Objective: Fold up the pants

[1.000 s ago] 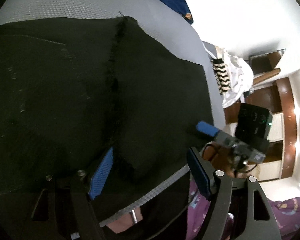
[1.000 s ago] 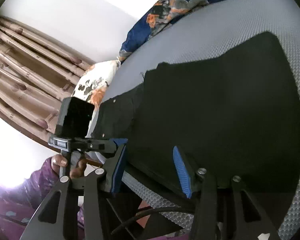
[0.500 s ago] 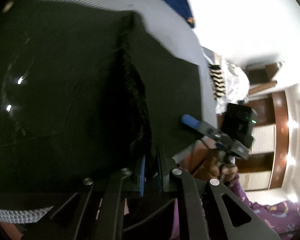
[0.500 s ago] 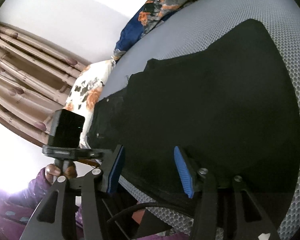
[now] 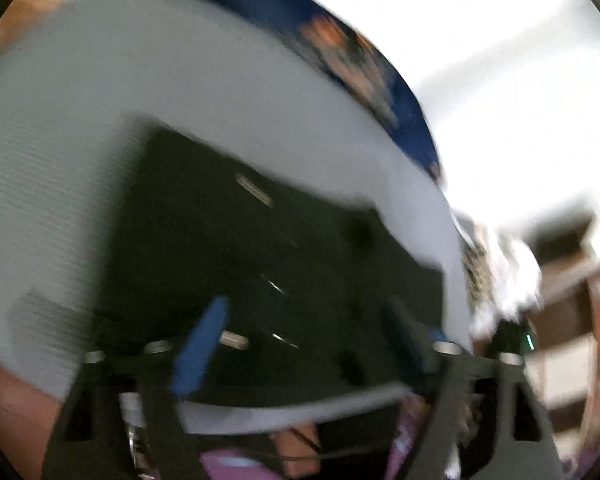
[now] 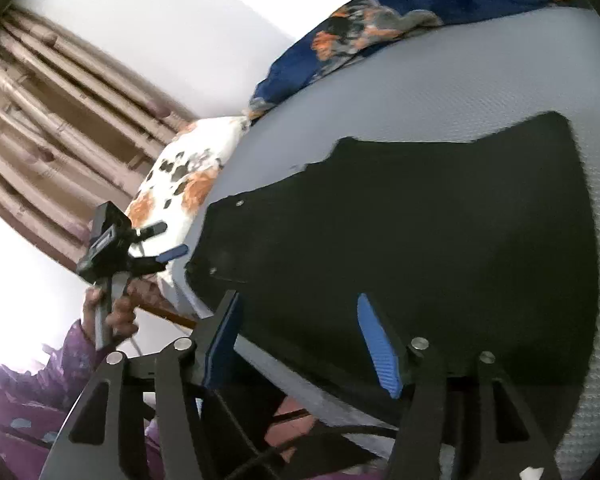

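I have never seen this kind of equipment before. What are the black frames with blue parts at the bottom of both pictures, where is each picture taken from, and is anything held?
There is no robot here. A person holds a hand tool in each hand, and each tool carries a camera looking forward along its own jaws. The blurred picture comes from the left gripper, the sharp one from the right gripper. The blue parts are the jaw pads. Black pants lie flat on a grey mattress. Both jaws stand open and hold nothing. In the right view you also see the left tool in the person's hand, beside the mattress.
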Demonstrator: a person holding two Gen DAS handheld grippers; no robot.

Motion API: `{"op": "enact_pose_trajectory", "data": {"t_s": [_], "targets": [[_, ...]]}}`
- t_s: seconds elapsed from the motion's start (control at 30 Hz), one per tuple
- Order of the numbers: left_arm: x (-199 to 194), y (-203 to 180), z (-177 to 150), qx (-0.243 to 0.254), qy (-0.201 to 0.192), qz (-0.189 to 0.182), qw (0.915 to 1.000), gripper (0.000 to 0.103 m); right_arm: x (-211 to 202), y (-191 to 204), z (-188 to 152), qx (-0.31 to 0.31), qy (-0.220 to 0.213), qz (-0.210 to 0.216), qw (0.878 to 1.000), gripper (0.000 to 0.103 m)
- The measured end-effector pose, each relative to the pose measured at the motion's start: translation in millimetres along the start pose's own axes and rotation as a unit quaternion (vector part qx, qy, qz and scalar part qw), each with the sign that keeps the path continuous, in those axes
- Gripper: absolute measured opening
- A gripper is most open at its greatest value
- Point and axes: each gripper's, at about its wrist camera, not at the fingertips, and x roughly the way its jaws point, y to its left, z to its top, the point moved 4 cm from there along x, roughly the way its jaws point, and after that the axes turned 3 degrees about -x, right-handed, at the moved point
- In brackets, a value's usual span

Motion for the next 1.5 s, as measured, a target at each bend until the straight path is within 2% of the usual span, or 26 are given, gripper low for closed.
{"op": "enact_pose_trajectory", "data": {"t_s": [0.03, 0.07, 0.13, 0.17, 0.23, 0.33, 0.4, 0.43, 0.5, 0.57, 0.6, 0.63, 0.67, 0.77, 0.83, 0.9, 0.97, 1.07, 1.23, 1.37, 1.5], "targets": [[-17, 20, 10, -0.016, -0.028, 0.026, 0.9991, 0.095, 4, 5, 1, -0.002, 0.003, 0.004, 1.0, 0.06], [-27, 38, 18, -0.027, -0.04, 0.038, 0.9982, 0.095, 10, 9, 3, -0.005, 0.007, 0.008, 1.0, 0.06], [-25, 64, 28, -0.03, -0.002, 0.03, 0.9991, 0.095, 24, 18, 3, -0.007, 0.019, 0.015, 1.0, 0.061], [-16, 77, 31, -0.027, 0.035, 0.017, 0.9989, 0.095, 31, 21, 3, -0.008, 0.026, 0.017, 0.999, 0.061], [-2, 89, 35, -0.006, 0.078, -0.003, 0.9969, 0.095, 41, 26, 2, -0.008, 0.038, 0.018, 0.999, 0.061], [28, 98, 41, 0.04, 0.131, -0.011, 0.9906, 0.095, 49, 32, -1, -0.009, 0.051, 0.012, 0.999, 0.061], [31, 89, 50, 0.072, 0.128, -0.064, 0.9871, 0.095, 50, 32, -2, -0.007, 0.055, 0.006, 0.998, 0.061], [40, 85, 51, 0.081, 0.145, -0.085, 0.9824, 0.095, 51, 31, -1, -0.002, 0.058, 0.003, 0.998, 0.061], [52, 74, 48, 0.11, 0.15, -0.093, 0.9781, 0.095, 54, 30, 0, 0.006, 0.059, -0.001, 0.998, 0.061], [59, 65, 52, 0.113, 0.149, -0.083, 0.979, 0.095, 57, 28, 3, 0.017, 0.059, 0.0, 0.998, 0.062], [58, 66, 56, 0.103, 0.152, -0.083, 0.9796, 0.089, 58, 27, 4, 0.022, 0.058, 0.001, 0.998, 0.062], [59, 68, 57, 0.081, 0.157, -0.091, 0.98, 0.038, 61, 27, 5, 0.025, 0.056, 0.002, 0.998, 0.062], [63, 71, 57, 0.071, 0.157, -0.08, 0.9818, 0.024, 63, 28, 5, 0.026, 0.056, 0.003, 0.998, 0.062], [57, 74, 51, 0.064, 0.126, -0.07, 0.9876, 0.024, 69, 30, 4, 0.015, 0.056, 0.001, 0.998, 0.062], [50, 71, 48, 0.058, 0.109, -0.064, 0.9903, 0.02, 69, 24, 3, 0.021, 0.058, 0.001, 0.998, 0.062], [37, 67, 46, 0.032, 0.087, -0.072, 0.9931, 0.016, 68, 18, 5, 0.03, 0.057, 0.005, 0.998, 0.062], [21, 51, 42, 0.034, 0.071, -0.082, 0.9935, 0.014, 61, 14, 7, 0.031, 0.048, 0.012, 0.998, 0.062], [3, 9, 34, 0.046, 0.067, -0.094, 0.9922, 0.014, 48, 11, 14, 0.031, 0.031, 0.033, 0.998, 0.062], [-5, -77, 13, 0.088, 0.082, -0.116, 0.986, 0.014, 26, 6, 21, 0.029, 0.011, 0.07, 0.997, 0.062], [20, -153, -7, 0.114, 0.109, -0.142, 0.9772, 0.014, 7, 0, 23, 0.02, 0.008, 0.079, 0.997, 0.062], [67, -219, -24, 0.132, 0.134, -0.167, 0.9678, 0.014, -20, -14, 26, 0.017, -0.002, 0.083, 0.996, 0.062]]}}
